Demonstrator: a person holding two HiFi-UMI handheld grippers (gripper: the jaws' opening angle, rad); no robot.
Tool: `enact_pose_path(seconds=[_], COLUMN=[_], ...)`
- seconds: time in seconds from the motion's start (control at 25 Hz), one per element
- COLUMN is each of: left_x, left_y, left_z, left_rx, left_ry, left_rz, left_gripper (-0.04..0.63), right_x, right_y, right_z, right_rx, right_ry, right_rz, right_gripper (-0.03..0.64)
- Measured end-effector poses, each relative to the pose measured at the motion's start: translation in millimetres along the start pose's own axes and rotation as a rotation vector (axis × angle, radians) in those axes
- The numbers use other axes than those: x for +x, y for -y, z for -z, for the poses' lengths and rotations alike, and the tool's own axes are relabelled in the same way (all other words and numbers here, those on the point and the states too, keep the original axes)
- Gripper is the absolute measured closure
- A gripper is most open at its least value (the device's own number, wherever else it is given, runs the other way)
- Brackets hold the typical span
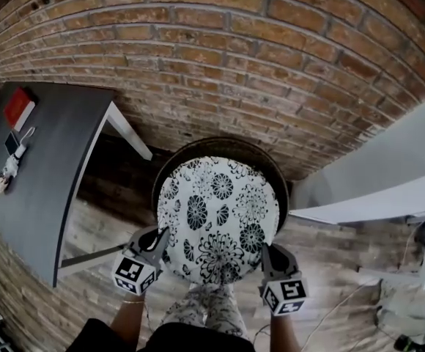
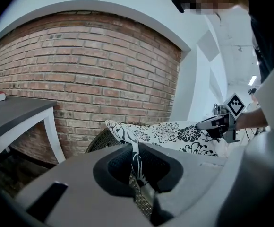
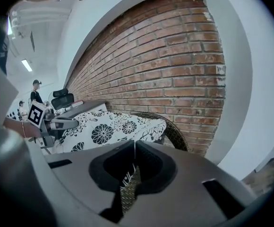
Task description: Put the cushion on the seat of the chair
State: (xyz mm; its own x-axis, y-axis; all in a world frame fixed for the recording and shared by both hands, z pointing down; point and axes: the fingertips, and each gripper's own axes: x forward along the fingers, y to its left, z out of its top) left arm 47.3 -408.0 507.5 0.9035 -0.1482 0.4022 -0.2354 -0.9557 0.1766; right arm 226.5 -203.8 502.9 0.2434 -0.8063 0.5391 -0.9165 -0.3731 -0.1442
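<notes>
A white cushion [image 1: 220, 211] with black flowers lies flat over the round dark wicker chair [image 1: 220, 144], whose rim shows behind it. My left gripper [image 1: 161, 236] is shut on the cushion's near left edge. My right gripper [image 1: 265, 252] is shut on its near right edge. In the left gripper view a fold of the cushion [image 2: 175, 131] is pinched between the jaws, above the chair [image 2: 99, 143]; the right gripper [image 2: 208, 125] shows across it. In the right gripper view the cushion [image 3: 104, 129] edge is likewise clamped, with the chair [image 3: 175, 129] and the left gripper [image 3: 56, 124] beyond.
A brick wall [image 1: 220, 64] stands right behind the chair. A dark grey table [image 1: 44, 167] with white legs is at the left, carrying a red book [image 1: 19, 108] and a small device with a cable [image 1: 11, 144]. A white shelf [image 1: 374, 196] juts in at the right.
</notes>
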Motion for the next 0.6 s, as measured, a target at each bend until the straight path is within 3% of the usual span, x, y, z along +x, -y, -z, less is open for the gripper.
enact_pose_path(seconds=[0.6], left_x=[40.3], left_y=[-2.6], left_z=[52.1], left_rx=[-0.033], left_ry=[-0.057], left_rz=[-0.041], left_gripper=[0.575], right_x=[44.8], right_y=[27.4], right_z=[46.8], right_rx=[0.004], right_ry=[-0.062], right_rz=[-0.027], right_gripper=[0.609])
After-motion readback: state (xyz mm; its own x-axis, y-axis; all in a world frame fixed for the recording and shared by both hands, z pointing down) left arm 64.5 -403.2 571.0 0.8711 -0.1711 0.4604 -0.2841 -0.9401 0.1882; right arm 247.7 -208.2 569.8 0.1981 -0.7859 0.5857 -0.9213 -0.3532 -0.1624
